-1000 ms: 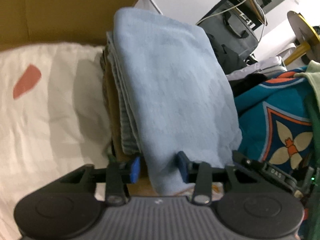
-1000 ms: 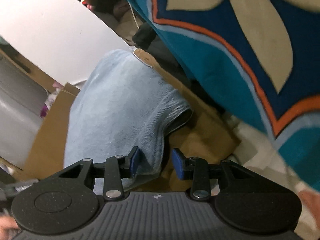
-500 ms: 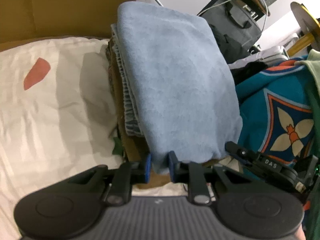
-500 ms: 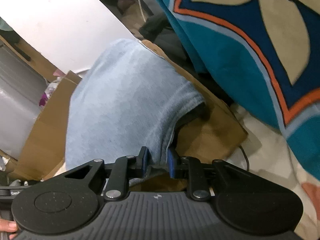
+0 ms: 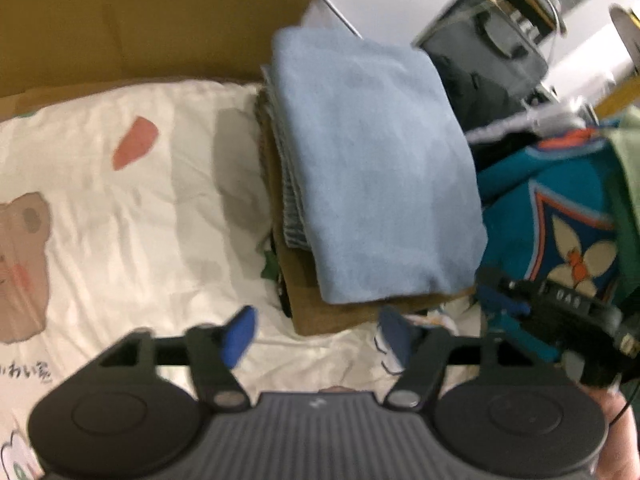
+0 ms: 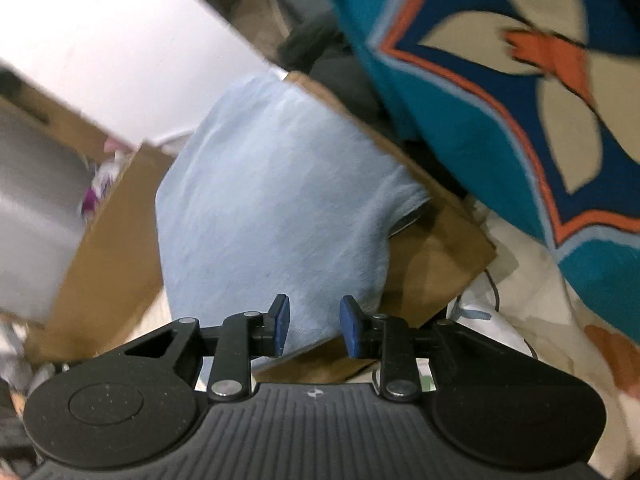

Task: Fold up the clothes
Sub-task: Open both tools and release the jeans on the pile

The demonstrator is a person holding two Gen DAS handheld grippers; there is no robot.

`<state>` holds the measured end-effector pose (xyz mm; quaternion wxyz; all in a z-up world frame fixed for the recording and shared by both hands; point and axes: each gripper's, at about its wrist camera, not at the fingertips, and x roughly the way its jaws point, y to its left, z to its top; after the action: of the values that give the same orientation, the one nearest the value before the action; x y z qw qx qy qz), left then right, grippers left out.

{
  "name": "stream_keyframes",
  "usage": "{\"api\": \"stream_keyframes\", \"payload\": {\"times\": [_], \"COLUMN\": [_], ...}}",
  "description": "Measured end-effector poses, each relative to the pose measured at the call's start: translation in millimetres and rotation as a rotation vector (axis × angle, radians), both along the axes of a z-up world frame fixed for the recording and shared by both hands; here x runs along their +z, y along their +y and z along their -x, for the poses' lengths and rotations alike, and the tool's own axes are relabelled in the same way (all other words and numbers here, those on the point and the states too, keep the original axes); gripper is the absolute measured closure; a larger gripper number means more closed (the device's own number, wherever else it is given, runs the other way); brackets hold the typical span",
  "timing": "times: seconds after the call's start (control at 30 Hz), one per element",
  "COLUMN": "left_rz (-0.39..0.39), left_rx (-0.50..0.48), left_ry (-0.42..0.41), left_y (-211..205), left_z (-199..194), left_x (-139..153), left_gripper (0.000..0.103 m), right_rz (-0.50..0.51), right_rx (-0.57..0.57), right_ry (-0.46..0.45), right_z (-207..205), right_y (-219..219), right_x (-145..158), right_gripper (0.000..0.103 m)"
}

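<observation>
Fingers on both grippers are just now letting go. On the left gripper (image 5: 316,334) the blue pads, which half a second ago were pinching the near hem of the folded light-blue garment (image 5: 372,168), are opening to a wide spread, and nothing is sitting between them; the garment's edge is now lying clear beyond the tips. The right gripper (image 6: 314,326) is opening too, though only partway: its jaws are standing moderately apart with the garment's near corner showing in the gap, and the pads are not pressing on the cloth as they were. Both views are also showing the garment from farther back than before, so the hands are pulling away. The blue garment is resting flat and squared on top of the stack of folded clothes (image 5: 292,216), which is sitting on a brown cardboard sheet (image 6: 436,256) on the printed bedsheet (image 5: 120,216). By my reading, this piece is finished and placed, and the teal patterned garment (image 6: 500,128) alongside is probably coming next
</observation>
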<state>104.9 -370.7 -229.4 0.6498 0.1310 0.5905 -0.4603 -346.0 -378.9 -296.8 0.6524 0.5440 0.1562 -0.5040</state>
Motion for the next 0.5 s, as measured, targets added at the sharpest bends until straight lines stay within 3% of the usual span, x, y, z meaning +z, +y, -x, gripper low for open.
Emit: {"api": "stream_keyframes", "payload": {"times": [0.03, 0.17, 0.5], "left_rz": [-0.004, -0.030, -0.082], "left_rx": [0.020, 0.084, 0.225], "left_ry": [-0.003, -0.030, -0.075], "left_y": [4, 22, 81], "left_z": [-3, -17, -48], "left_x": [7, 38, 131], "left_gripper": [0.021, 0.012, 0.006], "right_rz": [-0.005, -0.026, -0.068], "right_rx": [0.013, 0.023, 0.156], "right_ry": [0.007, 0.030, 0.047], "right_z": [-3, -5, -14], "right_y": [-1, -1, 3], "right_x": [6, 34, 98], "right_gripper": [0.055, 0.024, 0.013]}}
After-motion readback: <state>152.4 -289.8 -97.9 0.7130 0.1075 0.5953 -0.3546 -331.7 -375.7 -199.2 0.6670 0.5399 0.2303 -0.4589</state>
